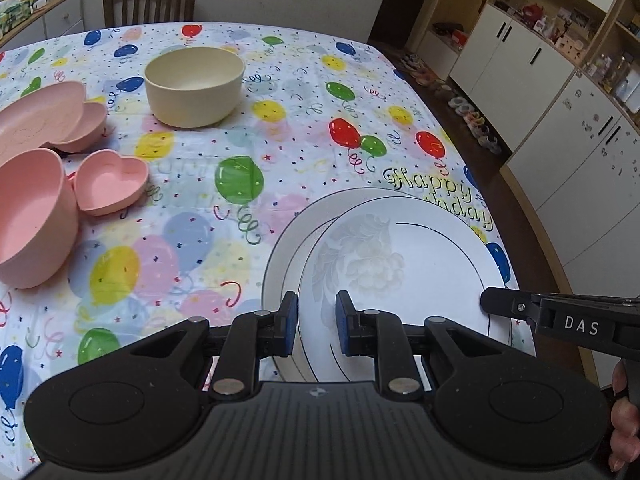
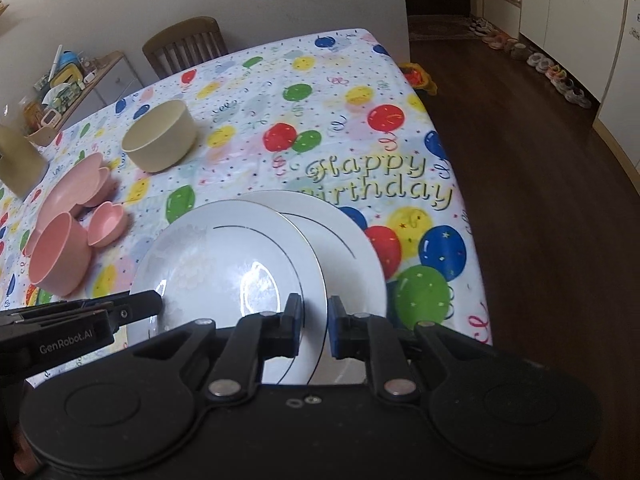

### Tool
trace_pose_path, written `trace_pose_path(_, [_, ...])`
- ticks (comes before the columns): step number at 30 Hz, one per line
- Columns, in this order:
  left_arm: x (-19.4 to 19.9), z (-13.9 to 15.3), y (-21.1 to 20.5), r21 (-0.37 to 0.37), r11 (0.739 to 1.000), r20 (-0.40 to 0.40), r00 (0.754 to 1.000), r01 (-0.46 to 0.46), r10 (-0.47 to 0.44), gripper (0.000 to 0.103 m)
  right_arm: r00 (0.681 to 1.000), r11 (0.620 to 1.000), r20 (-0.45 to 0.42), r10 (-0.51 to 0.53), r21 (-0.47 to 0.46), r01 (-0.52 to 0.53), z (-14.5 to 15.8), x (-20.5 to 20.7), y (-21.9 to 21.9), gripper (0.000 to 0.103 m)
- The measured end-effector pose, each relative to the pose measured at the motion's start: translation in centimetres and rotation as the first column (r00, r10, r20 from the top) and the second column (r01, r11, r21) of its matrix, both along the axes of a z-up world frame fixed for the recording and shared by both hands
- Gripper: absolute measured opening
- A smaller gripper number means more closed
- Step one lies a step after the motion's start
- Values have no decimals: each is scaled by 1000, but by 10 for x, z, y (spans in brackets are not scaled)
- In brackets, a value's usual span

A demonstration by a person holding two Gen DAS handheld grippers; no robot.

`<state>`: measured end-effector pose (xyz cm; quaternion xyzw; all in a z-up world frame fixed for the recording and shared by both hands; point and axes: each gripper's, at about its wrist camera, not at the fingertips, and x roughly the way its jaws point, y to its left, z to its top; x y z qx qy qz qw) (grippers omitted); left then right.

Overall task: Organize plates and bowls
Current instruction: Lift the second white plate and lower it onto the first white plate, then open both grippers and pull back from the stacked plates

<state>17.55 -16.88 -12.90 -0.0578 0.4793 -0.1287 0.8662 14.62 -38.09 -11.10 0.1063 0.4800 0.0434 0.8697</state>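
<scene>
While both claws are clamping opposite edges of the top plate [image 1: 400,264], the left claw [image 1: 316,322] and right claw [image 2: 316,330] each narrowed onto its rim, the plate is hanging off-centre over the lower plate [image 2: 344,232] on the table [image 1: 280,128]. To do this well, the two hands should be moving together and level, centring it before letting it down, so the rims are not knocking. The cream bowl [image 1: 195,86], pink bowl [image 1: 34,216] and heart dish [image 1: 112,186] are sitting empty, well apart from the plates.
</scene>
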Motion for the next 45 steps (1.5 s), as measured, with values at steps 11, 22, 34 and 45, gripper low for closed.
trace_pose_path(11, [8,-15,-9,22,1000,-34,999,1,0,19,999,1000,-47,12,7,-12,-19,10,-10,13])
trace_pose_path(22, [10,-18,-9,22,1000,-46,999,-3,4,19,998,999,-56,32,13,-31,-23,16,-12,13])
trace_pose_path(34, [12,-16,-7,25,1000,-49,999,-13,14,19,997,998,-45,59,2,-59,-24,19,-14,11])
trace_pose_path(45, [-2,-2,-3,20,999,-24,999,-47,47,19,993,993,-9,118,-10,-118,-11,20,-14,12])
